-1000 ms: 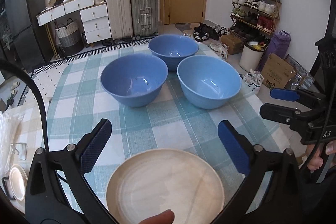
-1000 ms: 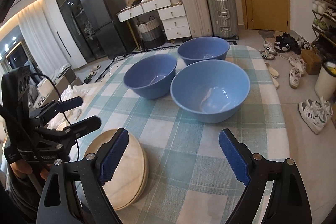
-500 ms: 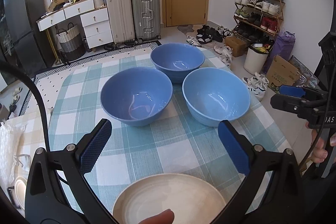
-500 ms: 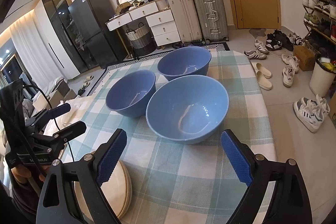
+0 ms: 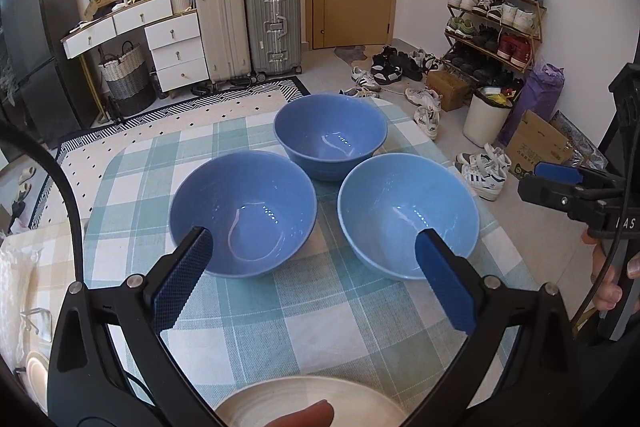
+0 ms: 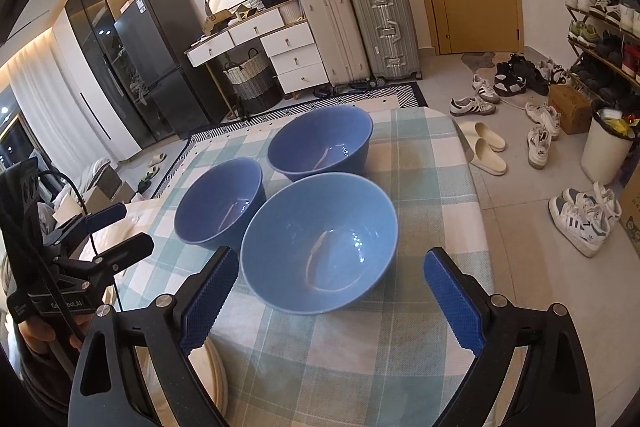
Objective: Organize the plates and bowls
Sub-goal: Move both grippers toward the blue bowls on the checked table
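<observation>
Three blue bowls sit in a tight triangle on a table covered with a green-and-white checked cloth (image 5: 320,311). One bowl (image 5: 330,136) is toward the far edge; a left bowl (image 5: 243,213) and a right bowl (image 6: 319,243) sit closer, their rims almost touching. A stack of cream plates (image 5: 312,403) lies at the near edge, toward the left corner, cut off at the bottom of the left wrist view, so how many plates it holds cannot be made out. The left gripper (image 5: 312,279) hangs with its jaws spread wide and empty; the left bowl lies just ahead of it and slightly to its left. The right gripper (image 6: 332,303) is also wide and empty, and the right bowl sits directly ahead, centred between its blue pads (image 6: 452,303), so this hand looks best lined up to take a bowl. A fingertip intrudes at the bottom of the left wrist view, over the plates.
</observation>
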Demonstrator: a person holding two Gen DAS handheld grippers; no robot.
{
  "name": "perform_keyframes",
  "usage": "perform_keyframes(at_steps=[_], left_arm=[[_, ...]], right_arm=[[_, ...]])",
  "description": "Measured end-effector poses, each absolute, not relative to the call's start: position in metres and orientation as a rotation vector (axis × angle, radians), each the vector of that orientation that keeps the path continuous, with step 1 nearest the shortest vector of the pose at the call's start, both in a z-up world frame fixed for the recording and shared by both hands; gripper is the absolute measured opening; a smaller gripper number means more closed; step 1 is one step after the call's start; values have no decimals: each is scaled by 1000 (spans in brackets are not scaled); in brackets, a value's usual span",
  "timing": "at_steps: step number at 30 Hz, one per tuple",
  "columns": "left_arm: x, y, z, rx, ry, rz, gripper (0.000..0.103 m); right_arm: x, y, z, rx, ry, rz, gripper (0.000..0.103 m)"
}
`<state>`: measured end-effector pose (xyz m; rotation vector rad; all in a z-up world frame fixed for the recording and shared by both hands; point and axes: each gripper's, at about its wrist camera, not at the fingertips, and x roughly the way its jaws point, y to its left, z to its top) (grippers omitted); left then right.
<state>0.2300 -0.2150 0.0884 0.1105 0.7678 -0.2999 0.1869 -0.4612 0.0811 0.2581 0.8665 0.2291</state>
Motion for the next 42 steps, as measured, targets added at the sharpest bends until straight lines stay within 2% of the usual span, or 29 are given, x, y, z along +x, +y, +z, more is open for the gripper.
perform_keyframes(at_steps=[14, 32, 39, 42], left_arm=[[275, -249, 63, 97, 830, -368, 100], [307, -278, 0, 89, 920, -434, 91], [322, -288, -25, 70, 973, -448, 78], [329, -291, -33, 66, 994, -453, 76]], right_arm=[[224, -478, 69, 258, 923, 215, 95], [245, -474, 18, 229, 1006, 217, 95], [253, -474, 3, 220, 1033, 226, 95], [256, -475, -2, 227, 1042, 231, 95]])
